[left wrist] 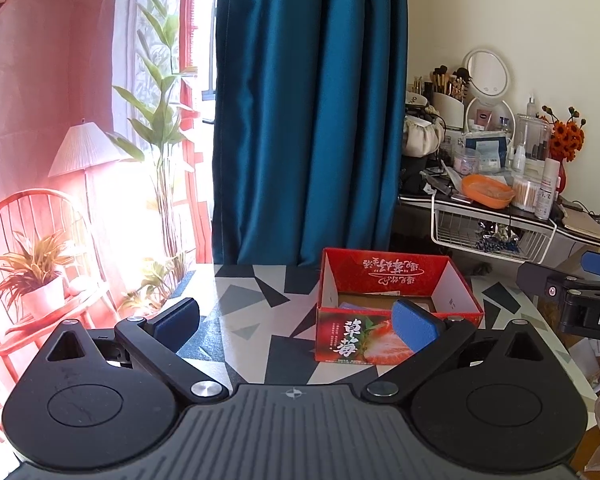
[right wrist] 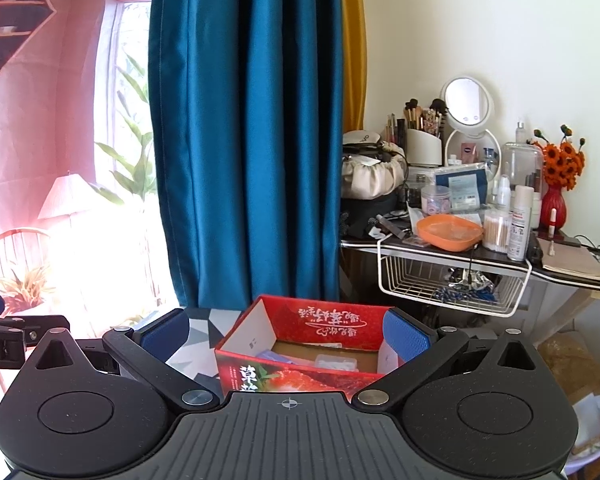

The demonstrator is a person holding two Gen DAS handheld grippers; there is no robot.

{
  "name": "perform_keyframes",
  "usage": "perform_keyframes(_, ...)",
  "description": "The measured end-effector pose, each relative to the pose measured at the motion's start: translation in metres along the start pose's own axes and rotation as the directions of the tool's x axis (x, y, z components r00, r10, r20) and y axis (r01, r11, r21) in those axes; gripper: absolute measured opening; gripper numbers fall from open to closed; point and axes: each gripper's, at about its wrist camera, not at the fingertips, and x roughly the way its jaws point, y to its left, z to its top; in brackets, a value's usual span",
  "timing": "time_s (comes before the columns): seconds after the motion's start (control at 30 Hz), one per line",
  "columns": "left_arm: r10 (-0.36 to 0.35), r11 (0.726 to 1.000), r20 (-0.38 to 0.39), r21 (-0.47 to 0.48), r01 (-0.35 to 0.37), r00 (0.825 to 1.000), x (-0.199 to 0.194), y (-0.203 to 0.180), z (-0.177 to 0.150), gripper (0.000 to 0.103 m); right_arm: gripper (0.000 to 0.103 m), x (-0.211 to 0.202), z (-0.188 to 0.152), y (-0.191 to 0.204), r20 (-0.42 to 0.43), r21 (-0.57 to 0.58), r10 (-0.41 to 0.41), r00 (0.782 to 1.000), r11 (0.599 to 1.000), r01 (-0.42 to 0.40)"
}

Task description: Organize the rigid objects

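Counts, referenced to the red strawberry box [right wrist: 300,356]: 1 box on the patterned table [left wrist: 252,312]; at least 2 small flat items inside, exact count unclear. Behind-right of box: 1 orange bowl [right wrist: 449,232], 1 round mirror [right wrist: 467,101], 1 wire basket [right wrist: 452,280], 1 red vase [right wrist: 553,205].

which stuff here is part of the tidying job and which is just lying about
Job:
- red strawberry box, open, small items inside
- left gripper, open
- right gripper, open

Lying about:
- orange bowl
- round mirror
- wire basket
- blue curtain
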Motion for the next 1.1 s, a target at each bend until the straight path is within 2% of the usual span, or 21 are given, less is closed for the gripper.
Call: perform_keyframes(1.1, 0.050, 0.998, 0.003, -0.042, -0.050, 0.999, -0.0026, -0.0023, 0.0021, 0.103, 0.103, 0.0008, 0.0000, -0.0018, -0.007, -0.010, -0.014, 1.000, 1.000, 0.014)
